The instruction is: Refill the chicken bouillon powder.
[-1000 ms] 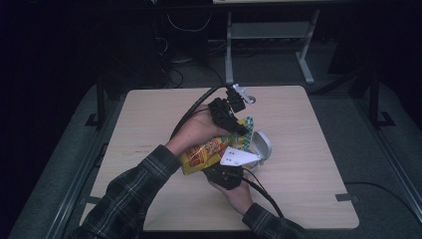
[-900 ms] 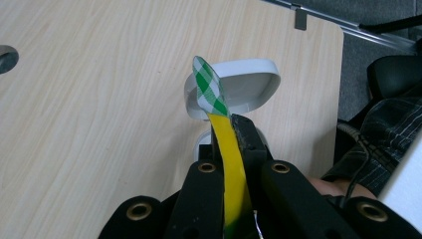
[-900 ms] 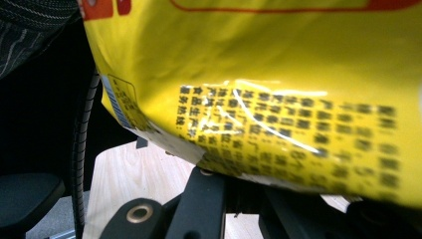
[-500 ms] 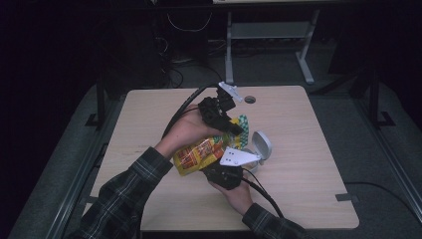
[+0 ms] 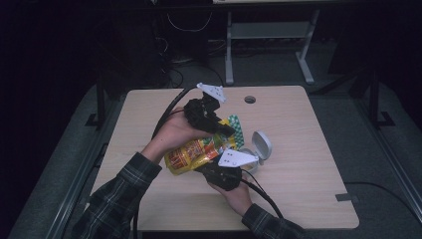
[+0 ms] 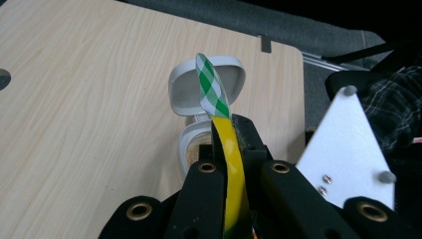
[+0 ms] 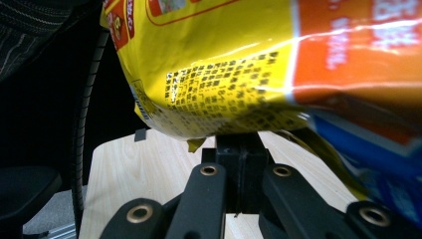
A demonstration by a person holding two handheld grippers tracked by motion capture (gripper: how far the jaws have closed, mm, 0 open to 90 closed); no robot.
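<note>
Snack bag [image 5: 196,152] hangs above the open white container [image 5: 259,149] — both tools closed on it, left tool [image 6: 226,144] pinching its checked top, right tool [image 5: 226,172] its lower edge. Next I would tilt it and pour.

Yellow snack bag [image 5: 199,152] tilted above open white container [image 5: 259,149].

Dim surroundings, lit table, soft focus

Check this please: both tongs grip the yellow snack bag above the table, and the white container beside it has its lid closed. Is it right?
Not quite: the white container stands with its hinged lid open, as the left gripper view shows. Both the left tongs and right tongs do grip the yellow snack bag.
</note>
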